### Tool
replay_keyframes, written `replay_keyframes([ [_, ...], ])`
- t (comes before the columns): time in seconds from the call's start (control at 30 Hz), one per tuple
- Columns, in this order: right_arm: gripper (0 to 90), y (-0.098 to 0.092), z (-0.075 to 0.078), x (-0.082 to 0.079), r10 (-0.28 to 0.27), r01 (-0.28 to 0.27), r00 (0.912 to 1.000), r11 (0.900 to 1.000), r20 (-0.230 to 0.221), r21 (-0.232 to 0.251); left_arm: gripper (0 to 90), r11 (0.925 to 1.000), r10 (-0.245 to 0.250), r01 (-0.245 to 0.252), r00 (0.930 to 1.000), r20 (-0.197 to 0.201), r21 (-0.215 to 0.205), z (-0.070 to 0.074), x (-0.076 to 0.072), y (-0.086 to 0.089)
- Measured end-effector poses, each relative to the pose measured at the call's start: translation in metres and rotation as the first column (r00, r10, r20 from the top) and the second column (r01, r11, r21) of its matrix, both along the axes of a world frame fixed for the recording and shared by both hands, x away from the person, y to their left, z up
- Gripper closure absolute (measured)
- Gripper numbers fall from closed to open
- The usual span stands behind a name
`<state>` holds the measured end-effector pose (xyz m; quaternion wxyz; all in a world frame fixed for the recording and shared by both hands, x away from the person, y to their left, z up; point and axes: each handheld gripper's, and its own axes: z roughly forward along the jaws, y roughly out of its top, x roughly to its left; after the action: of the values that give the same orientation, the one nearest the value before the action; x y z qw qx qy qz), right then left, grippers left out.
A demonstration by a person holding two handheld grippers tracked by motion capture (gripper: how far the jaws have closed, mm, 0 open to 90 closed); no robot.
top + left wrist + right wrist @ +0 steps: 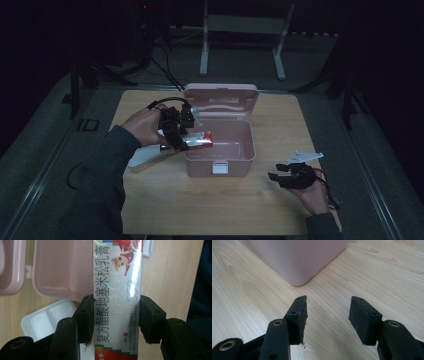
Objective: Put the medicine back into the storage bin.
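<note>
A long white and red carton with printed characters and a cartoon figure sits clamped between the pads of my left gripper. In the high view that left gripper holds the carton over the left rim of an open pink box, whose lid stands up at the back. My right gripper rests low on the wooden table, jaws apart with nothing between them, a corner of the pink box just ahead. In the high view my right gripper lies right of the box.
A white divided tray lies on the table left of the box, under my left hand; the same tray appears in the left gripper view. Beyond the table's far edge stand a white frame and dark stands with cables.
</note>
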<state>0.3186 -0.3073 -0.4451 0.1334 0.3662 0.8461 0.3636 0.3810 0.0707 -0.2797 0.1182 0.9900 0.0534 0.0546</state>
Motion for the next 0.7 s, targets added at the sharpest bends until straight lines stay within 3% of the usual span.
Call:
replay_keyframes([
  [0.37, 48.0, 0.0, -0.002, -0.001, 0.0, 0.0, 1.0, 1.0, -0.004, -0.006, 51.3, 0.9993, -0.037, 0.037, 0.9991, -0.022, -0.001, -0.005, 0.007, -0.025],
  [0.7, 48.0, 0.001, -0.004, -0.001, 0.0, 0.0, 1.0, 1.0, -0.006, -0.01, 51.2, 0.9984, -0.056, 0.056, 0.9975, -0.042, -0.008, -0.025, 0.018, -0.045],
])
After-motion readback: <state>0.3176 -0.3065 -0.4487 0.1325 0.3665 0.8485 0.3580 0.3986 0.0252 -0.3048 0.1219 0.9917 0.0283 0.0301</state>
